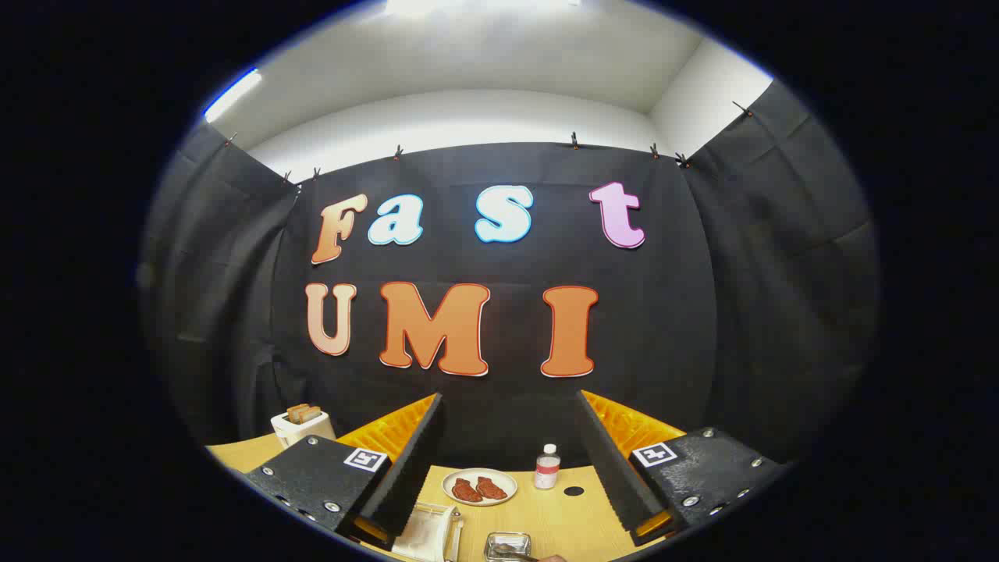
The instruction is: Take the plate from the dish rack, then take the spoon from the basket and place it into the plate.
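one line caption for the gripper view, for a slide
Open tongs held above the table, framing a plate of food and a small bottle.

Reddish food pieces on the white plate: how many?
2, side by side on the white plate between the open jaws: one left, one right, beside the bottle.

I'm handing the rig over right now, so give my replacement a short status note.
Hand-held gripper: open, holding nothing, raised above the table.
Between and beyond the fingers: a white plate with two reddish food pieces, a small bottle beside it. A toaster stands off to one side.
I cannot identify the dish rack, basket or spoon.
Nothing done yet; both pickups remain.
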Tool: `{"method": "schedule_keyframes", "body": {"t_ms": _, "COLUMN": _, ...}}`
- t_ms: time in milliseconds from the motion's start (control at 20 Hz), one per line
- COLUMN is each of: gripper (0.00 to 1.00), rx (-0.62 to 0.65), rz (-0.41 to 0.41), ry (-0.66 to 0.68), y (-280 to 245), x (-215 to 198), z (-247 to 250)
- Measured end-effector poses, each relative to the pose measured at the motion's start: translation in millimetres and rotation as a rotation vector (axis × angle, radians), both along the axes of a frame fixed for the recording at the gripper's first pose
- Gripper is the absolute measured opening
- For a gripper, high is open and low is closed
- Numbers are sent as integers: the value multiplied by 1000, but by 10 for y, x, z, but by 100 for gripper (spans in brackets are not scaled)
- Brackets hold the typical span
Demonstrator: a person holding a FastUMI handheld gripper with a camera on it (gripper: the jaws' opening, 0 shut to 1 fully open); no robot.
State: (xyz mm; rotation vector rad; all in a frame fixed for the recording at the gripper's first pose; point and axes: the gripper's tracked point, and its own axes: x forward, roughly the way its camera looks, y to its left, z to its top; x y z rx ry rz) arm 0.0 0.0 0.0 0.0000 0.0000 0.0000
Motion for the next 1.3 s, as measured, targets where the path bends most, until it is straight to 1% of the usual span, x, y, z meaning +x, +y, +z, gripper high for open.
{"method": "schedule_keyframes", "body": {"t_ms": 200, "gripper": 98, "rx": -2, "rz": 10, "ry": -8, "y": 71, "x": 16, "z": 60}}
{"method": "schedule_keyframes", "body": {"t_ms": 700, "gripper": 98, "rx": -13, "rz": 30, "ry": 26, "y": 207, "x": 38, "z": -66}}
{"method": "schedule_keyframes", "body": {"t_ms": 1150, "gripper": 98, "rx": -3, "rz": 19, "ry": 57, "y": 207, "x": 62, "z": -212}}
{"method": "schedule_keyframes", "body": {"t_ms": 1300, "gripper": 98, "rx": 0, "rz": 16, "ry": 78, "y": 217, "x": 77, "z": -340}}
